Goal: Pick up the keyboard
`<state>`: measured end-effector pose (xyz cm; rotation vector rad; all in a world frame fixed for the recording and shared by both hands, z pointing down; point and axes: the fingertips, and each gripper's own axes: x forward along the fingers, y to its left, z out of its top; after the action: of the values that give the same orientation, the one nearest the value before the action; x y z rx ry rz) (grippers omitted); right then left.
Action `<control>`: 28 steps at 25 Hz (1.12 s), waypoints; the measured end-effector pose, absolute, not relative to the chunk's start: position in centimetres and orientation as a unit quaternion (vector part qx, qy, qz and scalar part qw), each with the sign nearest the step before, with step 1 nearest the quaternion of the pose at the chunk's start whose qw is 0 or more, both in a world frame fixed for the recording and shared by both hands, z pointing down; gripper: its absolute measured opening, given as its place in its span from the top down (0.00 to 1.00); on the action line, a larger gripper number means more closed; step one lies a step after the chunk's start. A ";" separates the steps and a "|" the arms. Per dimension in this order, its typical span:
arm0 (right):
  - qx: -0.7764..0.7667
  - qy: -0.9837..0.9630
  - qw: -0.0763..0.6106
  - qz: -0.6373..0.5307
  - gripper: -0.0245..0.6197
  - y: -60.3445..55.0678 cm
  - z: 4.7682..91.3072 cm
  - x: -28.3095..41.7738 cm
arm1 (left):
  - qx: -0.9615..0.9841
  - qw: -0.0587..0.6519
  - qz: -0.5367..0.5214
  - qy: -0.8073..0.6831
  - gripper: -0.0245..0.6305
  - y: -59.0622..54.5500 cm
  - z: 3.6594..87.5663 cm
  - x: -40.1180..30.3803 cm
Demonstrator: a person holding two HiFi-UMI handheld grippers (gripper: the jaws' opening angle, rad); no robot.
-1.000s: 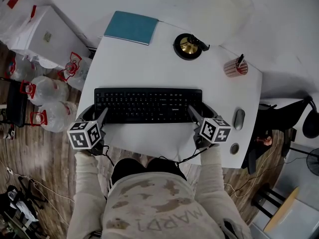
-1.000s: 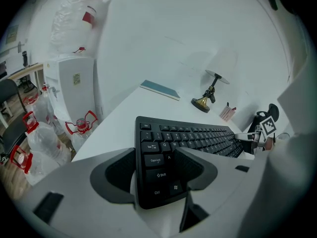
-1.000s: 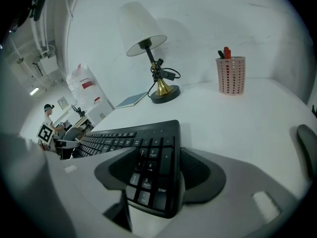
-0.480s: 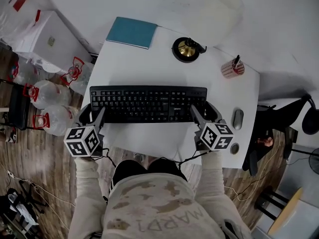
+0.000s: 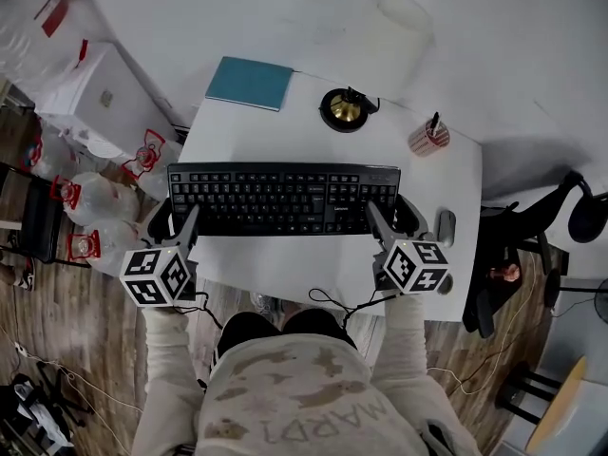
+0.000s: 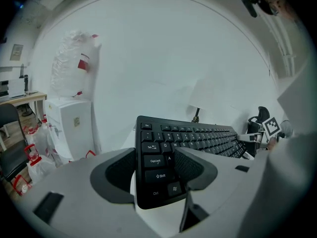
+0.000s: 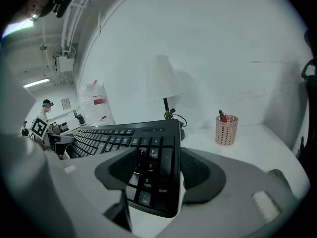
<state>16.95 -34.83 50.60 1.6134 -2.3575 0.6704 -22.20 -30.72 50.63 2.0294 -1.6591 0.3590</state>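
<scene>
The keyboard is a black full-size board with a number pad at its right end, matte keys with white legends and a small pale brand mark above the arrow keys. It lies lengthwise across the middle of the table, parallel to the front edge and nearer that edge than the back. The left gripper pinches its left end, one pad over the key face by the A key and the other behind the edge. The right gripper clamps the number-pad end the same way. Both pairs of jaws stand wide around the board. In the gripper views the near corners seem to hang clear of the white top, though the head view cannot settle that. The jaws cover several keys at each end, the underside is unseen, and the far legends are too small to read. The mouse by the right edge is partly behind the right gripper, and the person's arms hide the front edge.
</scene>
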 end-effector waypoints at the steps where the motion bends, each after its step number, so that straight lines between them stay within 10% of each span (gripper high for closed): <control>1: 0.549 -0.800 0.099 0.222 0.52 -34.7 50.0 17.0 | 0.746 0.239 0.128 -0.609 0.58 -30.6 50.0 -22.2; 28: 0.585 -0.806 0.007 0.089 0.52 -30.4 35.5 18.6 | 0.788 0.114 0.030 -0.604 0.58 -28.8 36.5 -20.6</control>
<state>18.64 -30.39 35.46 1.8294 -2.5216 0.2778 -20.64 -28.84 36.48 2.3117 -1.7702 0.0894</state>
